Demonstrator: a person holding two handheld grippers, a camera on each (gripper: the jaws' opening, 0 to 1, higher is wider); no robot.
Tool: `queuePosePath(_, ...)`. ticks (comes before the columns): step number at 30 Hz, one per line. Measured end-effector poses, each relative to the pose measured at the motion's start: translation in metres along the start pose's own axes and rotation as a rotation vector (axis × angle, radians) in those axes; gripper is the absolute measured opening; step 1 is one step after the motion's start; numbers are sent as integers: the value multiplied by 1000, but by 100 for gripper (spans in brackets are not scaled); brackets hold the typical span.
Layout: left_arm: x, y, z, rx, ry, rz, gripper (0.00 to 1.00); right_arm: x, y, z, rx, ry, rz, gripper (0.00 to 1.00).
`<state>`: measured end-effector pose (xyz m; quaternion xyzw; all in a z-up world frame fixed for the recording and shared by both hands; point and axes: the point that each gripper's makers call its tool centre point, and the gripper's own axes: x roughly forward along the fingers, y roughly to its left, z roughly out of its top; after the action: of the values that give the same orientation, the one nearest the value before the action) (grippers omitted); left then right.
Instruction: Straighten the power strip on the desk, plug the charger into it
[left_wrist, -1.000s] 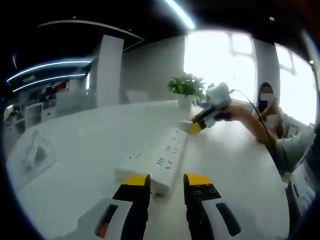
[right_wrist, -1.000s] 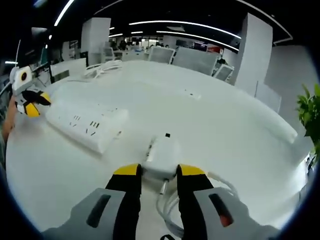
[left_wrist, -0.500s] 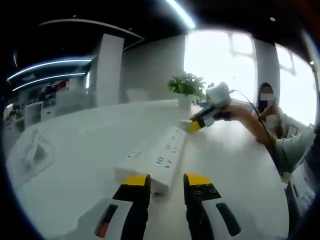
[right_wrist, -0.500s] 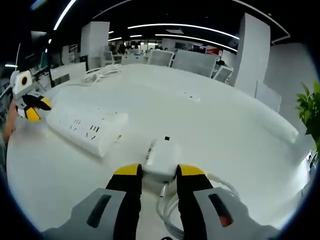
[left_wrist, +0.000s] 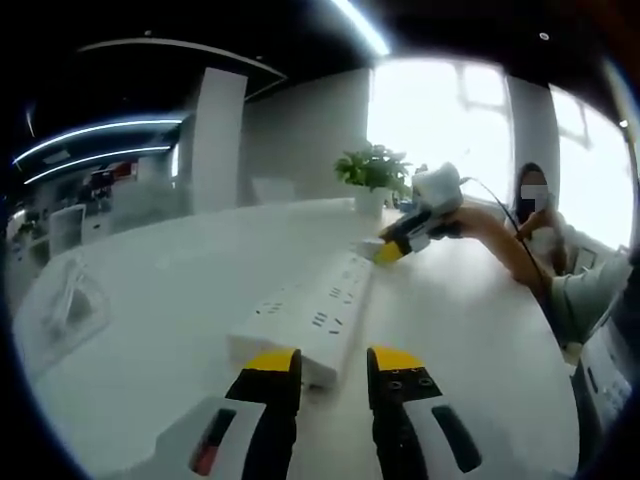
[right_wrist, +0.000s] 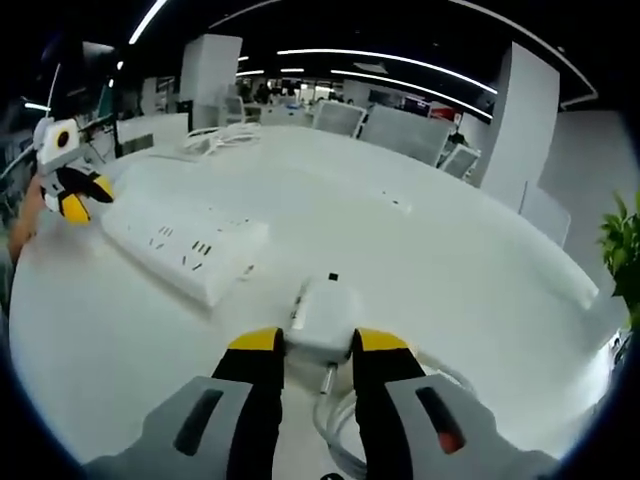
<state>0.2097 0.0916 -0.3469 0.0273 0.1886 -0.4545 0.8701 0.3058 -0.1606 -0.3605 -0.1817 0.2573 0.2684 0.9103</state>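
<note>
In the right gripper view, the right gripper (right_wrist: 311, 350) rises from the bottom with its yellow-tipped jaws closed on the white charger (right_wrist: 324, 317), which sits between them with its near end held and its far end pointing away across the surface (right_wrist: 450, 260). A white cable (right_wrist: 345, 440) curls from under the charger and loops on the surface beneath the jaws. Just beyond and to the left lies the white power strip (right_wrist: 185, 245), its near end close to the charger but apart from it, its length running away toward the far left. At that far end the left gripper (right_wrist: 72, 198) hovers beside the strip; whether it touches is hard to tell. Farther off, a coil of white cable (right_wrist: 222, 138) rests near the far edge of the surface, with office chairs (right_wrist: 405, 130) behind it.

In the left gripper view, the left gripper (left_wrist: 332, 365) stands with its jaws narrowly apart and nothing between them, just short of the near end of the power strip (left_wrist: 315, 315). The strip stretches away across the surface (left_wrist: 170, 310). At its far end the right gripper (left_wrist: 385, 252) is seen, held in a person's hand (left_wrist: 480, 225). A potted plant (left_wrist: 373, 178) stands beyond, near the far edge.
</note>
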Motion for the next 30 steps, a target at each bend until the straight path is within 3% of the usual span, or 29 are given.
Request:
queuePosePath(10,-1,1,0,0,2,3,27,1,3,1,67,-13,31,26)
queuePosePath(30,-1,2,-1,-2,7,9,27,-7,15,12,30,-20,77,25)
